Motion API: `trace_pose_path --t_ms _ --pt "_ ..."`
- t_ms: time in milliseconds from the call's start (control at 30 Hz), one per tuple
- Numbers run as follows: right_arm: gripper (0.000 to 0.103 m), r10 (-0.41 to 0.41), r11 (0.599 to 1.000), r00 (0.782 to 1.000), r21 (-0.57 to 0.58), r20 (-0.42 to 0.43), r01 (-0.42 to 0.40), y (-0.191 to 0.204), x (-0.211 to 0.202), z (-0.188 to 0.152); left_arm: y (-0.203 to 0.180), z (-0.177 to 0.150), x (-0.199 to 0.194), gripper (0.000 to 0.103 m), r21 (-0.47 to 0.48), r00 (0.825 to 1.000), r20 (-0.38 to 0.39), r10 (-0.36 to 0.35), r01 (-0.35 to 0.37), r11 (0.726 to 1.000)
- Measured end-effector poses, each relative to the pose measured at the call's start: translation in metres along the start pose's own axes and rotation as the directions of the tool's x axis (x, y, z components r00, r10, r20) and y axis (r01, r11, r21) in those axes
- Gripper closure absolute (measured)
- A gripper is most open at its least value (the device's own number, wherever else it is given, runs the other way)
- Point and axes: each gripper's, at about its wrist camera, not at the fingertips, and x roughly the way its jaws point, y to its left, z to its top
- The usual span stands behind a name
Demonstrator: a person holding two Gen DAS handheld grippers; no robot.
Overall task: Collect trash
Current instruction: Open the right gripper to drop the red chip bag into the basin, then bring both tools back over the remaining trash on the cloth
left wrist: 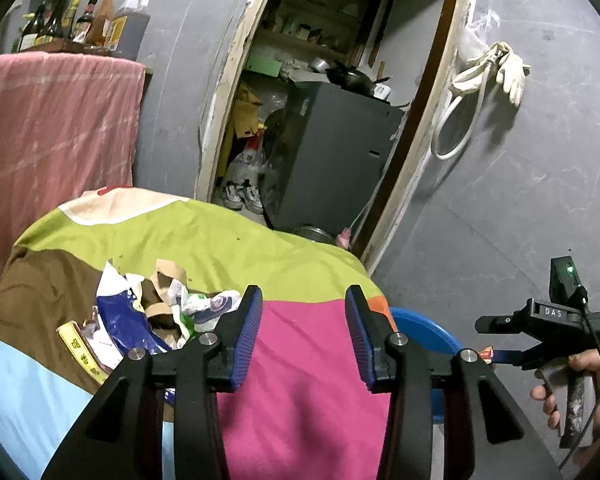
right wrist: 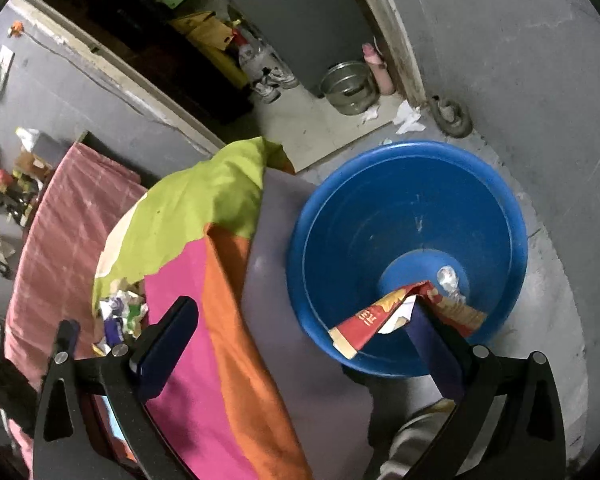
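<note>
A pile of crumpled wrappers and paper lies on the colourful cloth of the table, left of my left gripper, which is open and empty above the pink patch. The pile also shows in the right wrist view. My right gripper is open wide over the blue basin on the floor. A red and yellow wrapper hangs against its right finger, over the basin. A clear crumpled wrapper lies in the basin's bottom. The right gripper also shows in the left wrist view.
A pink-draped stand with bottles is behind the table on the left. An open doorway shows a grey cabinet, shoes and a metal pot. White scraps of paper lie on the floor by the door frame.
</note>
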Motion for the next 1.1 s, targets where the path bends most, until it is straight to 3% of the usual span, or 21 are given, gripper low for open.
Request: trace_pose_path --t_ms 100,267,400,500,600,700,767,800,867,1000,1100 --pt "0.000 -0.038 0.999 0.999 -0.025 -0.014 0.038 0.003 0.001 0.000 0.002 0.000 -0.001 0.066 0.002 1.000 0.001 0.005 -0.005 1.000" --pt "0.000 -0.035 0.998 0.997 -0.049 -0.066 0.031 0.011 0.009 0.002 0.002 0.001 -0.003 0.066 0.002 1.000 -0.001 0.009 -0.009 1.000" --pt "0.000 -0.090 0.993 0.990 -0.086 -0.109 0.081 0.016 0.016 0.003 0.004 0.000 -0.006 0.066 0.005 1.000 0.011 0.012 -0.012 1.000" --pt "0.000 -0.109 0.986 0.993 -0.132 -0.042 0.102 0.026 0.003 0.003 0.006 0.000 -0.008 0.066 0.014 1.000 0.026 0.014 -0.014 1.000" --pt "0.000 -0.102 0.974 0.991 -0.192 0.086 0.116 0.046 -0.019 -0.002 0.006 0.004 -0.011 0.066 0.029 0.999 0.041 0.019 -0.020 0.999" --pt "0.000 -0.074 0.962 0.973 -0.242 0.219 0.128 0.069 -0.044 -0.011 0.008 0.011 -0.017 0.066 0.039 0.998 0.060 0.014 -0.017 0.999" --pt "0.000 -0.050 0.949 0.947 -0.280 0.318 0.144 0.086 -0.063 -0.021 0.008 0.018 -0.025 0.064 0.053 0.996 0.084 0.016 -0.021 0.998" --pt "0.000 -0.041 0.943 0.933 -0.294 0.357 0.154 0.094 -0.069 -0.025 0.008 0.022 -0.029 0.058 0.058 0.995 0.096 0.017 -0.023 0.998" --pt "0.000 -0.012 0.924 0.892 -0.336 0.452 0.183 0.112 -0.087 -0.038 0.011 0.027 -0.039 0.052 0.061 0.991 0.133 0.018 -0.026 0.998" --pt "0.000 0.052 0.893 0.813 -0.392 0.579 0.222 0.138 -0.109 -0.063 0.017 0.040 -0.060 0.050 0.075 0.982 0.190 0.023 -0.038 0.996" --pt "0.000 0.114 0.889 0.759 -0.406 0.641 0.209 0.151 -0.119 -0.079 0.021 0.046 -0.077 0.038 0.087 0.971 0.236 0.035 -0.057 0.995"
